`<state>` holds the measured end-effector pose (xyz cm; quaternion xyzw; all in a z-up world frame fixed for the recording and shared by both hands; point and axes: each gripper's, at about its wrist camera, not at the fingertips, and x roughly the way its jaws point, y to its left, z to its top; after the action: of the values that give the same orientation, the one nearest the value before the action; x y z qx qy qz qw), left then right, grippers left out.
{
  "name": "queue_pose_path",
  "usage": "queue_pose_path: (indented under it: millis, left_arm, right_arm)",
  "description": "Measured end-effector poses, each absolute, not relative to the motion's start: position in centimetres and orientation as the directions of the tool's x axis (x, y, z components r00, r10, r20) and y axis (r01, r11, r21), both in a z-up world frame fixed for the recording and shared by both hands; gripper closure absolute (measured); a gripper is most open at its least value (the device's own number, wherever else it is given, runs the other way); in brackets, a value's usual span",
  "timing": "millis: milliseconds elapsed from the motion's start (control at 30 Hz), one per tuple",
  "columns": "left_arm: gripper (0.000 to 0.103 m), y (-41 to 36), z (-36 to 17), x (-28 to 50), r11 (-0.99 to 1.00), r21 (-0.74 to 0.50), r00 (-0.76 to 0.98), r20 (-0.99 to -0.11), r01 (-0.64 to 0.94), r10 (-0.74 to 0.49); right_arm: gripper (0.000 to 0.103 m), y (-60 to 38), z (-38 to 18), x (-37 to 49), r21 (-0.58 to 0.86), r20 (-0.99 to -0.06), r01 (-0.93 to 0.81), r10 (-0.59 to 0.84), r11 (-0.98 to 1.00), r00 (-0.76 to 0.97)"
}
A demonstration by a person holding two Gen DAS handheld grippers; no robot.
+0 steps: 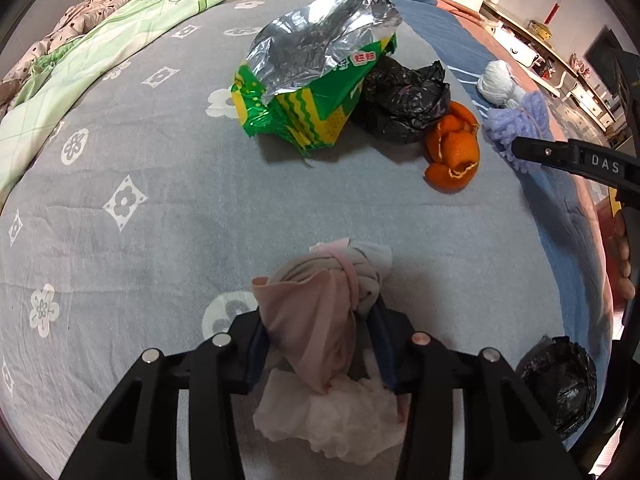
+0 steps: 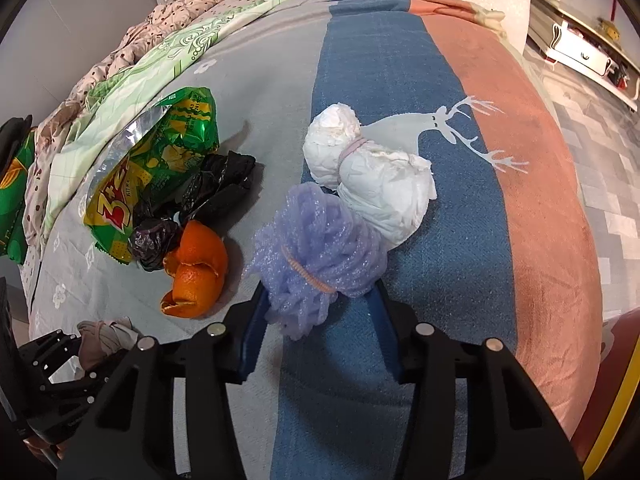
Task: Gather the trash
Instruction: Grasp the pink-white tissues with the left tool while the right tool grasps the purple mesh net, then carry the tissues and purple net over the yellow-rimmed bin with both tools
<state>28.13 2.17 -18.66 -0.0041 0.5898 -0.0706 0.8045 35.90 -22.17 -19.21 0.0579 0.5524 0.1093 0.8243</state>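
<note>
On the bed, my left gripper [image 1: 318,312] points steeply down, shut on a pink-and-beige cloth bundle [image 1: 316,308] tied with a pink band; its pads press both sides. A fluffy pale pink wad [image 1: 340,412] lies under it. My right gripper [image 2: 320,292] is shut on a purple foam-net bundle [image 2: 320,244] bound with a pink band. A white tissue bundle [image 2: 372,176] touches the net's far side. An orange peel [image 2: 196,272], a crumpled black bag [image 2: 208,196] and a green foil snack bag [image 2: 152,168] lie left of it.
The bed has a grey flowered sheet [image 1: 140,200] and a blue and salmon blanket [image 2: 400,80]. A quilt [image 1: 100,40] is heaped at the far left. A second black bag [image 1: 560,380] sits near the bed's right edge. Tiled floor [image 2: 600,184] and shelves lie beyond the right edge.
</note>
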Motion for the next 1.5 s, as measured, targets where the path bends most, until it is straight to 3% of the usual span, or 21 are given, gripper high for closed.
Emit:
queue_pose_path:
  millis: [100, 167, 333, 900, 1500]
  left_arm:
    - [0.067, 2.7, -18.5, 28.6, 0.989, -0.109, 0.294, -0.946, 0.095, -0.133]
    - [0.070, 3.1, -18.5, 28.5, 0.989, -0.124, 0.293, -0.945, 0.085, -0.143]
    - [0.072, 4.0, -18.1, 28.3, 0.989, -0.134, 0.299, -0.943, 0.060, -0.146]
    - [0.072, 7.4, -12.1, 25.1, 0.989, -0.147, 0.402, -0.905, 0.004, -0.137]
    - [0.072, -2.6, -1.0, 22.5, 0.970, -0.161, 0.539, -0.808, 0.183, -0.236]
  right_arm:
    - [0.068, -22.1, -19.0, 35.8, 0.212, -0.895, -0.125, 0.244, 0.969, 0.373]
    - [0.085, -22.2, -18.8, 35.4, 0.212, -0.894, -0.130, 0.246, 0.969, 0.375]
    - [0.085, -22.9, -17.4, 34.5, 0.187, -0.883, -0.142, 0.229, 0.972, 0.409]
    - [0.085, -26.3, -10.2, 27.7, 0.312, -0.808, -0.204, 0.372, 0.928, 0.457]
    - [0.085, -34.7, 1.0, 20.3, 0.322, -0.697, -0.198, 0.373, 0.926, 0.613]
